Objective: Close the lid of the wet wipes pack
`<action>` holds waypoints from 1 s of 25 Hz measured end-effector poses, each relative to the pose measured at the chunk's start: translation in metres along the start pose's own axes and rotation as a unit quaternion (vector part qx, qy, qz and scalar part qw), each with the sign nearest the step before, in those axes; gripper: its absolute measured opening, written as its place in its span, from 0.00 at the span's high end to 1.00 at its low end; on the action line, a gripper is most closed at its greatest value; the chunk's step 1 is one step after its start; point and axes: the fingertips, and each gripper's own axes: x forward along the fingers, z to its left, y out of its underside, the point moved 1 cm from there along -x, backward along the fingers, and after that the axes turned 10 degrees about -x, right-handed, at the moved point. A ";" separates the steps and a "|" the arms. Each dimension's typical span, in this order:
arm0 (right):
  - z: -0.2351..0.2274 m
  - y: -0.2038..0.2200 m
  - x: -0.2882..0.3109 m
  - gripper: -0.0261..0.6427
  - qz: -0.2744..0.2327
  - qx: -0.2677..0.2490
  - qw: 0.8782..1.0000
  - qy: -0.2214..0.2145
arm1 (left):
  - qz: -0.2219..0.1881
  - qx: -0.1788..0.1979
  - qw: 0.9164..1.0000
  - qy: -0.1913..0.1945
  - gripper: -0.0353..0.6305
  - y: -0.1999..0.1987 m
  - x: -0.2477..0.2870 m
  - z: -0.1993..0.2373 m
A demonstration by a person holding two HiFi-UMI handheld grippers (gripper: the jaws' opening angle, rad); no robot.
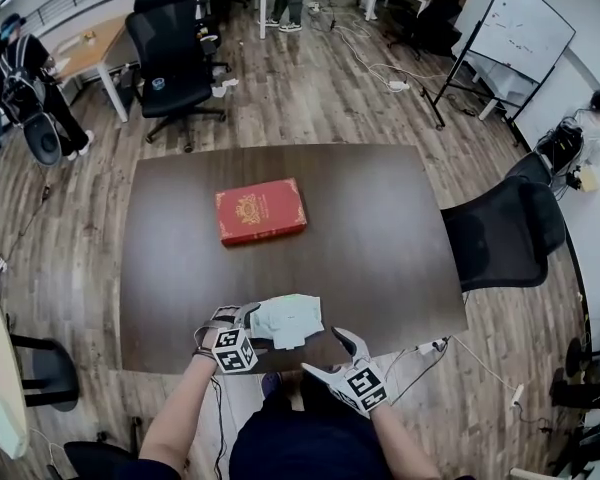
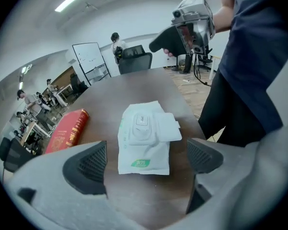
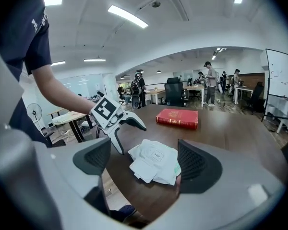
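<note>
Jaws wide, the left claw pointed down over the wet wipes pack, not touching it. The right claw, just beside it, also stood wide and held nothing. The pack lay flat at the near edge of the worktop, its lid flap thrown open to one side. Closing it well would likely mean steadying the pack with one claw while the other swung the flap over and pressed it flat. No wipe showed at the opening. Farther off lay a red book.
</note>
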 end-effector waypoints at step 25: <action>0.014 0.029 0.016 0.31 0.037 -0.010 0.999 -0.032 | 0.056 -0.005 0.996 0.071 0.39 0.018 0.058 0.015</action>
